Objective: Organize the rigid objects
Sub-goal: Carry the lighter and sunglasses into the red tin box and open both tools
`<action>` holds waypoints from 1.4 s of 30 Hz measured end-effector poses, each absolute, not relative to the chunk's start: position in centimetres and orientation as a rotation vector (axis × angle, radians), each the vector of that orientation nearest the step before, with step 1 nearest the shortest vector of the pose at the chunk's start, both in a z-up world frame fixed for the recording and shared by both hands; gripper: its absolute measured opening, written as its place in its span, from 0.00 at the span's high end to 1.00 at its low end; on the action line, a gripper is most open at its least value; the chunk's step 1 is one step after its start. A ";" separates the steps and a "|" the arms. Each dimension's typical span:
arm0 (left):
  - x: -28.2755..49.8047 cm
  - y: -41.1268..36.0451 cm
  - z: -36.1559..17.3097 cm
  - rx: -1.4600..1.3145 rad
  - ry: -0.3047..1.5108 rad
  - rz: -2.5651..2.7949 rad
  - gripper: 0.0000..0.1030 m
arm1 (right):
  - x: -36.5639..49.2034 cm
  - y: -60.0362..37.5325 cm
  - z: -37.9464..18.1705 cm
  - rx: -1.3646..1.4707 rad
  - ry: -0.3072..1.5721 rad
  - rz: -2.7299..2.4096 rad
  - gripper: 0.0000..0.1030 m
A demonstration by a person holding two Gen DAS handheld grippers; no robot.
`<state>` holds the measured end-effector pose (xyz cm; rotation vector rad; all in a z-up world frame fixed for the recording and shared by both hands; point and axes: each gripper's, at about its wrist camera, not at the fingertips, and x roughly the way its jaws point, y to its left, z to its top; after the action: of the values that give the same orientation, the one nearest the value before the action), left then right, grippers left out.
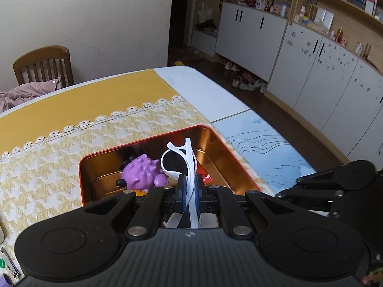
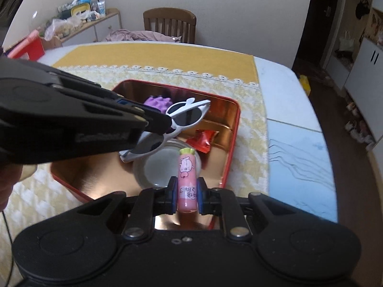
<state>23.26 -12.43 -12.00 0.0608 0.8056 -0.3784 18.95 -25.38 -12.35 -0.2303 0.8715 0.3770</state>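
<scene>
My left gripper (image 1: 189, 191) is shut on white sunglasses (image 1: 178, 161) and holds them over the red tin with a gold inside (image 1: 215, 148). In the right wrist view the left gripper (image 2: 165, 122) reaches in from the left with the sunglasses (image 2: 184, 116) above the tin (image 2: 233, 138). My right gripper (image 2: 187, 197) is shut on a pink tube with a pig picture (image 2: 187, 174), above the tin's near side. A purple spiky toy (image 1: 141, 172) lies in the tin, and it also shows in the right wrist view (image 2: 158, 102). A red packet (image 2: 202, 140) and a round lid (image 2: 155, 169) lie inside too.
The tin rests on a yellow and white patterned cloth (image 1: 47, 162) on a white and blue table (image 1: 263, 138). A wooden chair (image 2: 170, 24) with pink fabric stands at the far side. Small items lie at the lower left table edge (image 1: 7, 270). White cabinets (image 1: 311, 71) line the right wall.
</scene>
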 end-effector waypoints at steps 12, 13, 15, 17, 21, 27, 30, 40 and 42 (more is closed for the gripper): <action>24.8 -12.7 -13.4 0.017 0.878 -0.382 0.94 | 19.4 -25.0 -13.0 -0.255 0.888 0.377 0.84; 24.9 -12.6 -13.5 0.008 0.886 -0.383 0.94 | 19.4 -25.1 -13.0 -0.250 0.889 0.381 0.83; 25.0 -12.7 -13.5 0.009 0.893 -0.384 0.93 | 19.3 -25.2 -12.9 -0.242 0.890 0.387 0.81; 25.1 -12.8 -13.5 0.013 0.900 -0.387 0.93 | 19.0 -25.3 -12.7 -0.227 0.890 0.395 0.78; 25.0 -12.8 -13.5 0.018 0.907 -0.390 0.93 | 18.5 -25.8 -12.4 -0.201 0.888 0.402 0.76; 24.5 -12.9 -13.5 0.030 0.911 -0.387 0.91 | 18.2 -26.7 -12.1 -0.151 0.892 0.400 0.75; 24.2 -12.8 -13.2 0.030 0.902 -0.385 0.90 | 17.7 -26.8 -11.7 -0.133 0.883 0.399 0.71; 22.8 -11.8 -11.6 -0.007 0.854 -0.401 0.70 | 16.8 -27.1 -10.1 -0.103 0.848 0.382 0.61; 22.4 -11.5 -11.3 -0.008 0.847 -0.401 0.70 | 16.7 -27.1 -9.8 -0.098 0.843 0.377 0.58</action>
<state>22.44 -11.49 -11.29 -0.0078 0.8470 -0.4006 16.68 -27.06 -9.84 -0.0976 0.8427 0.3775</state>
